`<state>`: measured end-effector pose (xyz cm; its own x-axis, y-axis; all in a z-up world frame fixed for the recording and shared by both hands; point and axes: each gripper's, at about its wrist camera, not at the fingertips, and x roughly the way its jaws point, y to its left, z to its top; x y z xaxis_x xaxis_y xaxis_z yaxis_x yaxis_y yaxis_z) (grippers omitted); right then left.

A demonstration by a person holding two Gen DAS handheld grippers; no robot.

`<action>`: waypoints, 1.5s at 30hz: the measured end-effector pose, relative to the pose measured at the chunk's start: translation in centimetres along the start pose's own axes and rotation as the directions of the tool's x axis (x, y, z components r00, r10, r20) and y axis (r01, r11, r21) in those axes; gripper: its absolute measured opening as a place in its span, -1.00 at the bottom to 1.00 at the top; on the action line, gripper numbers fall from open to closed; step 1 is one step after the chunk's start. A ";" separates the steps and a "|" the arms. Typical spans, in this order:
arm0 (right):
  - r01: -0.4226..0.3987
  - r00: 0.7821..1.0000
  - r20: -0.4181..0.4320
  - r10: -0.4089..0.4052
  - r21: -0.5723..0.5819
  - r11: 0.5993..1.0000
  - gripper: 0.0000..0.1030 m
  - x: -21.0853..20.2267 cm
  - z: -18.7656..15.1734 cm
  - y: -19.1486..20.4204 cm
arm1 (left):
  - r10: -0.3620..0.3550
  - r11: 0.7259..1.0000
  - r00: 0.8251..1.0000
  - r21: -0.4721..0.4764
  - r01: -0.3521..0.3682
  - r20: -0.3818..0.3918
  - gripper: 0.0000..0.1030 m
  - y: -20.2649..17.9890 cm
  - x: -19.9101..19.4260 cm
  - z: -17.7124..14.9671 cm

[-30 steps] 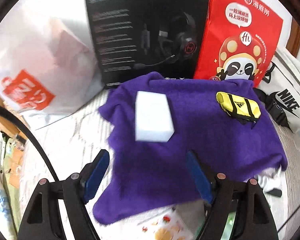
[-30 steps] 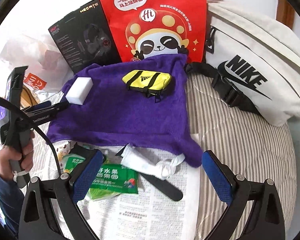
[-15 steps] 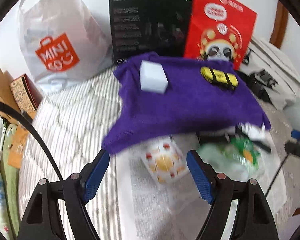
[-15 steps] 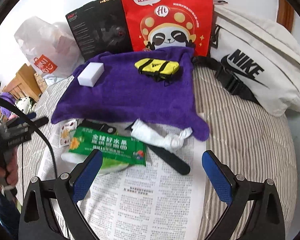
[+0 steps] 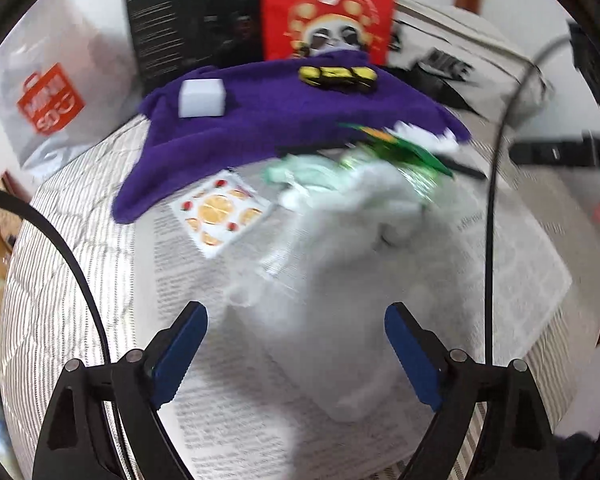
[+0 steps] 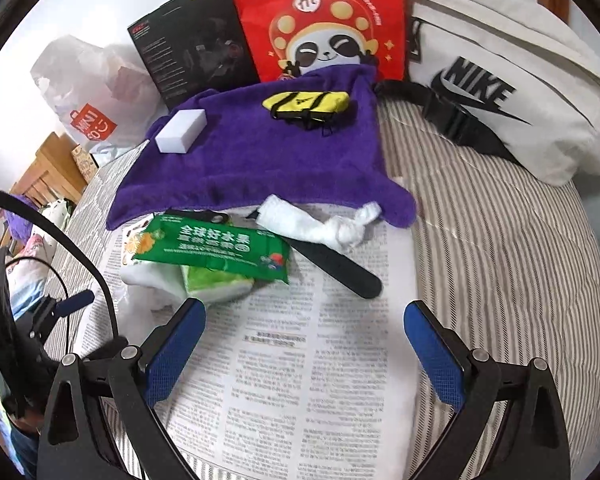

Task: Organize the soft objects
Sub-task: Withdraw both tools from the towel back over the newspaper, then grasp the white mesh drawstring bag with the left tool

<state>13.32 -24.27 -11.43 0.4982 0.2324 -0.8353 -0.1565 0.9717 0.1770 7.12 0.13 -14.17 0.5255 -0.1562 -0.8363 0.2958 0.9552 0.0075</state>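
Left tongs are hanging over the newspaper, jaws just widening, nothing between them; right tongs are gaping, empty too. The knotted white cloth is lying at the purple towel's edge, looking light and floppy; pinching the knot seems surest

purple towel spread flat on bed | white sponge block and yellow pouch lying on it
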 end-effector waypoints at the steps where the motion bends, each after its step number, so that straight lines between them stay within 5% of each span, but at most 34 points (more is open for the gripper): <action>1: 0.007 1.000 0.003 -0.007 0.004 1.000 0.92 -0.2 -0.2 -0.3 | -0.013 1.000 1.000 0.006 0.013 -0.014 0.75 -0.3 0.0 -0.1; 5: 0.030 0.999 0.016 -0.030 0.039 0.999 0.92 -1.2 -0.7 -2.0 | -0.054 0.998 0.998 0.024 0.054 -0.011 0.82 -0.9 0.2 -0.6; 9: 0.043 0.999 0.018 -0.044 0.069 0.997 0.92 -1.5 -1.1 -3.1 | -0.023 0.999 1.000 0.045 0.024 -0.017 0.83 -1.1 0.9 -0.6; 16: 0.036 0.999 0.010 -0.037 0.075 0.996 0.92 -1.4 -1.6 -3.5 | -0.126 0.991 0.992 0.039 0.126 0.019 0.85 -1.0 -1.3 -1.0; 22: 0.034 0.999 0.000 -0.034 0.071 0.997 0.92 -0.9 -1.6 -3.4 | -0.034 0.991 0.999 0.131 0.037 -0.023 0.89 -2.9 0.6 -1.5; 29: 0.046 0.999 -0.014 -0.045 0.094 0.994 0.92 -0.6 -1.8 -4.1 | -0.045 0.999 0.999 0.016 0.045 0.015 0.96 -0.7 1.7 -0.9; 31: 0.046 0.999 -0.016 -0.044 0.095 0.994 0.92 -0.5 -1.8 -4.1 | -0.043 0.999 0.999 0.026 0.042 0.028 0.85 -0.4 1.7 -0.9; 36: 0.035 0.999 -0.019 -0.034 0.078 0.996 0.92 -0.3 -1.7 -3.5 | -0.051 0.999 0.997 0.008 0.051 0.060 -0.01 0.5 1.4 -0.5; 42: 0.020 0.999 -0.032 -0.019 0.057 0.998 0.92 0.2 -1.6 -2.5 | -0.093 0.993 0.993 -0.063 0.098 0.069 -0.72 2.5 1.4 -0.1; 45: 0.014 0.999 -0.036 -0.012 0.051 0.999 0.92 0.4 -1.5 -2.1 | -0.145 0.979 0.986 -0.130 0.155 0.087 -0.81 3.8 1.6 -0.3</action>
<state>12.54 -26.32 -12.94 0.4691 0.2190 -0.8555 -0.1060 0.9757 0.1917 8.83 3.57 -15.65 0.5443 -0.3139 -0.7779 0.2671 0.9439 -0.1940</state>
